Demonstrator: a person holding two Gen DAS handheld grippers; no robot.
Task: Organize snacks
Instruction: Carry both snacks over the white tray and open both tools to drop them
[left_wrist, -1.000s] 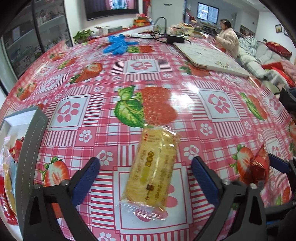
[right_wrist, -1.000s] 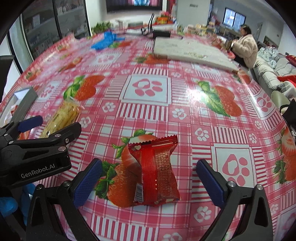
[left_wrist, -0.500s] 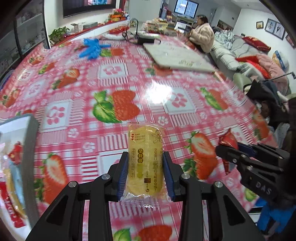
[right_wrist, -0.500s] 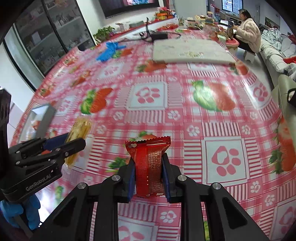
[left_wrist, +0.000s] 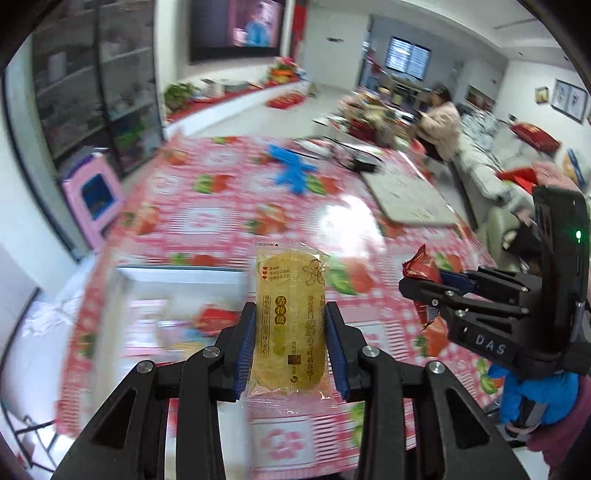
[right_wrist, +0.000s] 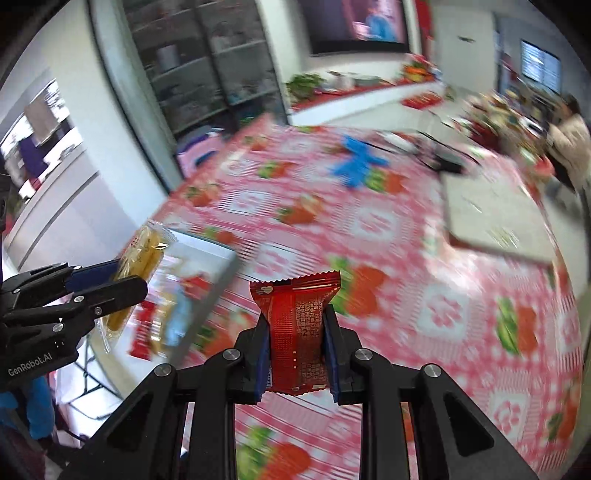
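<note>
My left gripper (left_wrist: 290, 347) is shut on a yellow cracker packet (left_wrist: 290, 317), held upright well above the strawberry-patterned tablecloth (left_wrist: 229, 218). My right gripper (right_wrist: 295, 350) is shut on a red snack packet (right_wrist: 295, 328), also lifted off the table. Each gripper shows in the other's view: the right one with its red packet (left_wrist: 421, 269) at the right, the left one with the yellow packet (right_wrist: 142, 254) at the left. A white snack box (left_wrist: 173, 310) with several packets inside lies blurred on the table at the left, below the yellow packet (right_wrist: 192, 291).
Blue gloves (left_wrist: 291, 171) and a grey board (left_wrist: 406, 195) lie on the far half of the table. A pink stool (left_wrist: 94, 194) stands beside the table's left edge. A person (left_wrist: 441, 122) sits at the back right near a sofa.
Both grippers closed on their packets, the left on the yellow one, the right on the red one, then lifted them off the table and swung left toward the box.
</note>
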